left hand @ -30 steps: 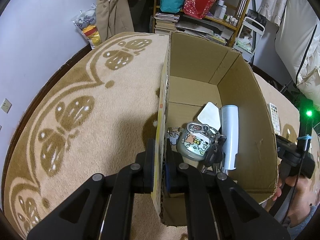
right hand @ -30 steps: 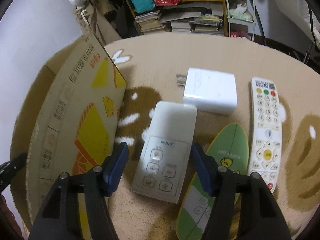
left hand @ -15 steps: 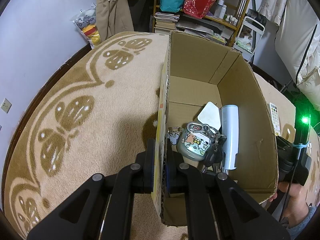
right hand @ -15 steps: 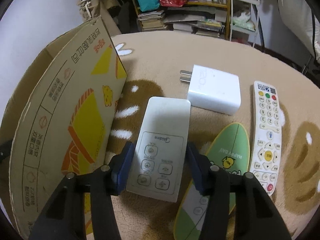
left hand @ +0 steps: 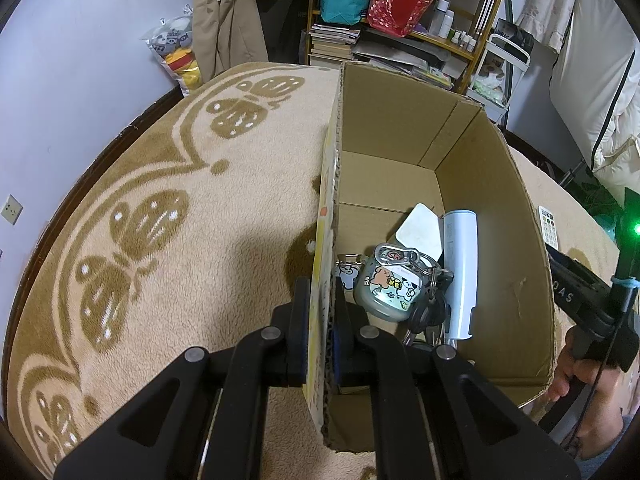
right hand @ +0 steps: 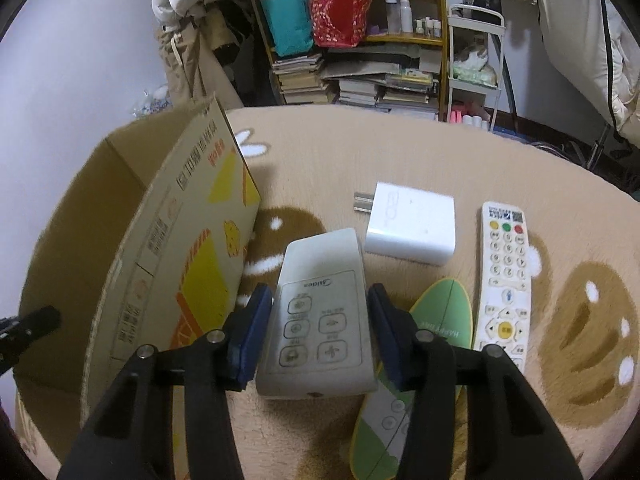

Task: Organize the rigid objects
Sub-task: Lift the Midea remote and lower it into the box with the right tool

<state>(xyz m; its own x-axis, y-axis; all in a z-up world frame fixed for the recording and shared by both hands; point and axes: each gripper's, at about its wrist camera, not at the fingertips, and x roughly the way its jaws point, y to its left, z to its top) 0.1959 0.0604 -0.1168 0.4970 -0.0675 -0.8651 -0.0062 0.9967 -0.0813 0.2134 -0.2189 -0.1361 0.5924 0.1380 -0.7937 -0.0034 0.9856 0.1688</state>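
The left gripper clamps the cardboard box wall. Already inside: a keychain case and a white tube. The right gripper, jaws just closing, grasps the Midea remote. Left on the rug: charger, green remote, white TV remote.

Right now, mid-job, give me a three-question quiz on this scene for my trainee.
1. True or false: the left gripper is clamped on the cardboard box wall.
2. What sits between the right gripper jaws: A) white charger, B) white Midea remote, C) green remote?
3. How many remotes lie on the rug outside the jaws?

Key: 1 true. 2 B; the jaws have just been closing onto it, and its sides meet the pads. 3 two: the green one and the long white remote.
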